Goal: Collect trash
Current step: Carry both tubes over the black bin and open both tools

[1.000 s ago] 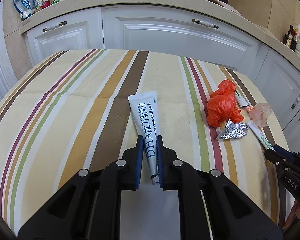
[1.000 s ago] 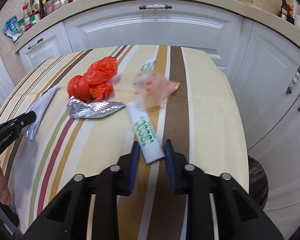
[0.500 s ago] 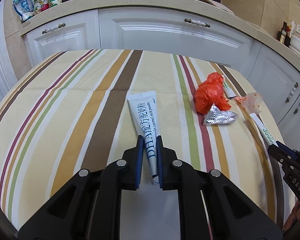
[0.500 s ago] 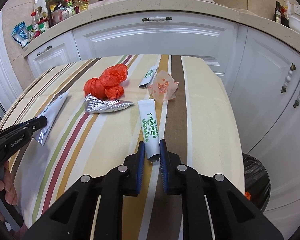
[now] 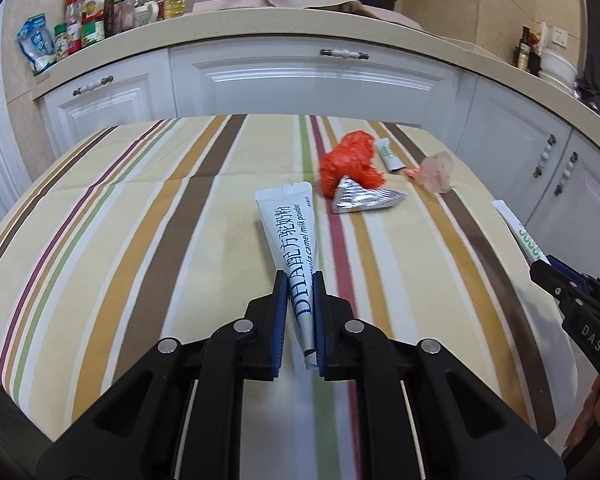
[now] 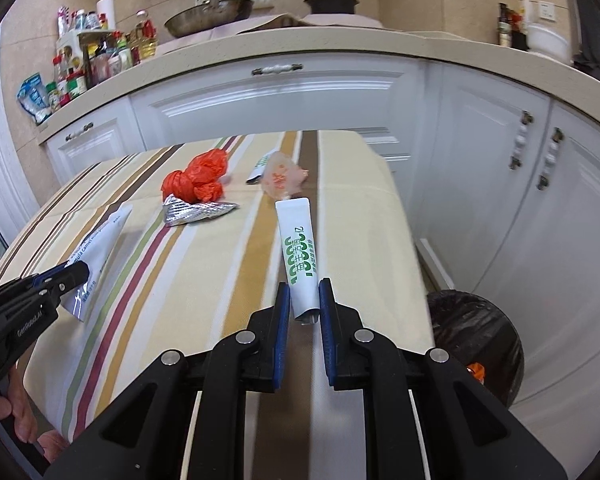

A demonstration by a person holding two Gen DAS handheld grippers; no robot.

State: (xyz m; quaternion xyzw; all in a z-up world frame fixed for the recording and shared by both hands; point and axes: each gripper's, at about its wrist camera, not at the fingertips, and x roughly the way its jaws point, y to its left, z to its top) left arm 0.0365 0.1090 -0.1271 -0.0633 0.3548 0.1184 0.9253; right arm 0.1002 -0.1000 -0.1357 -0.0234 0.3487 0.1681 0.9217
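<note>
My left gripper (image 5: 300,280) is shut on a white milk-powder sachet with blue lettering (image 5: 290,232), held above the striped table (image 5: 140,240). My right gripper (image 6: 304,286) is shut on a white sachet with green print (image 6: 298,248), also lifted off the cloth. Each gripper shows in the other's view: the right one (image 5: 540,266) at the right edge, the left one (image 6: 82,270) at the lower left. On the table lie a crumpled orange bag (image 5: 350,164), a silver foil wrapper (image 5: 360,200), a clear pink wrapper (image 5: 434,172) and a small green-print sachet (image 5: 388,154).
A black-lined bin (image 6: 476,340) stands on the floor right of the table, below my right gripper. White cabinets (image 5: 300,84) and a counter with bottles, a pan and a pot run behind. A person's fingers (image 6: 20,412) show at the lower left.
My right gripper closed on the green-print sachet and raised it. Both grippers drew back from the trash pile with their sachets; the counter has risen into view.
</note>
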